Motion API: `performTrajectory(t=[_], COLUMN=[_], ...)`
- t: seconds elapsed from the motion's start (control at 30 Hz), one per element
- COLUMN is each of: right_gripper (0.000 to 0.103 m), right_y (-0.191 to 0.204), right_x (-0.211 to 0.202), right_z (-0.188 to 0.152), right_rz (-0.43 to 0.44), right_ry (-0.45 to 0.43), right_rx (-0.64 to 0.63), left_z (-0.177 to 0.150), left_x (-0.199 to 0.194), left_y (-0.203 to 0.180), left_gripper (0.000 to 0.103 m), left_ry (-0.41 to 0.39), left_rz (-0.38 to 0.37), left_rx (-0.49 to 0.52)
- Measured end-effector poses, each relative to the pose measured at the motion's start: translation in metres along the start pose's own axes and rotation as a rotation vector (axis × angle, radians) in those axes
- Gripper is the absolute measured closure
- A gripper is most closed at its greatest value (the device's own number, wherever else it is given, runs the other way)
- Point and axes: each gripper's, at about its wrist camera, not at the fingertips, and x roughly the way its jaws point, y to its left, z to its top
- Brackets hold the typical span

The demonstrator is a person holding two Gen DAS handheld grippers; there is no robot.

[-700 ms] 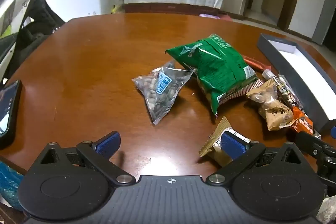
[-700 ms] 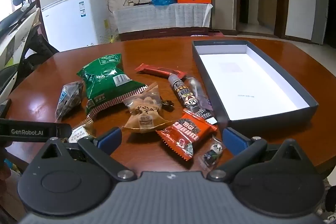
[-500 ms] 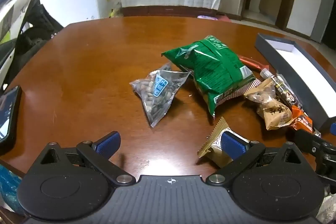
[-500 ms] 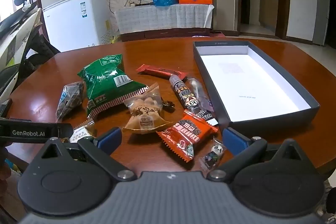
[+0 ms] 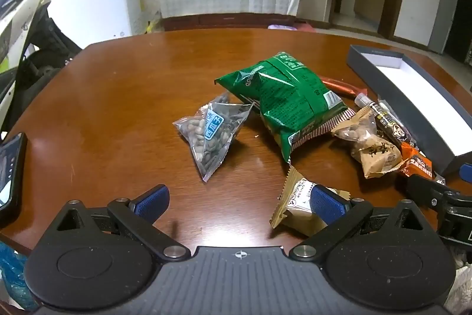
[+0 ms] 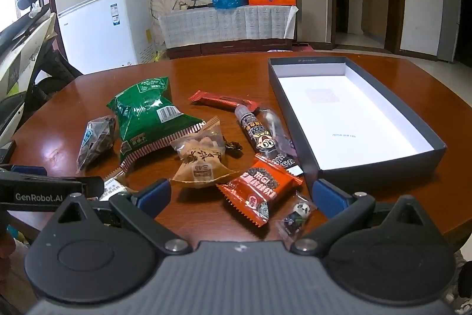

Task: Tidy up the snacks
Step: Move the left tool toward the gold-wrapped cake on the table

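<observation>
Several snacks lie on a round brown table (image 5: pixel 118 96). A green bag (image 5: pixel 283 96) (image 6: pixel 147 114), a clear nut bag (image 5: pixel 211 135) (image 6: pixel 94 138), a tan pastry packet (image 5: pixel 371 146) (image 6: pixel 200 161), an orange-red packet (image 6: pixel 259 191), a red bar (image 6: pixel 221 101), a black stick snack (image 6: pixel 259 135) and a small panda candy (image 6: pixel 296 216) show. A small gold packet (image 5: pixel 298 205) lies by my left gripper's right finger. My left gripper (image 5: pixel 237 198) is open and empty. My right gripper (image 6: pixel 240 192) is open, its jaws on either side of the orange-red packet. An empty dark box (image 6: pixel 383 96) (image 5: pixel 380 56) stands at the right.
A phone (image 5: pixel 10 167) lies at the table's left edge. My right gripper's arm (image 5: pixel 442 197) shows low right in the left wrist view; my left gripper's body (image 6: pixel 38 191) shows low left in the right wrist view. A white freezer (image 6: pixel 103 25) and a scooter stand behind.
Both grippers have tilted slightly; the snacks sit a little lower in the left wrist view. Nothing was grasped or moved.
</observation>
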Motion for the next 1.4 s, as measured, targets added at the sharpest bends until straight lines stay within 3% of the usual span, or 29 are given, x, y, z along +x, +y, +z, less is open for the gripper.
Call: performTrajectory(t=[1.4], right_gripper=[0.000], right_y=[0.0083], right_x=[0.0023], right_z=[-0.0048], right_rz=[-0.005], right_ry=[0.001], right_rx=[-0.054], left_z=[-0.0004], left_x=[0.0013], left_y=[-0.0023], left_gripper=[0.000], left_ry=[0.006], left_rz=[-0.008], left_rx=[0.006])
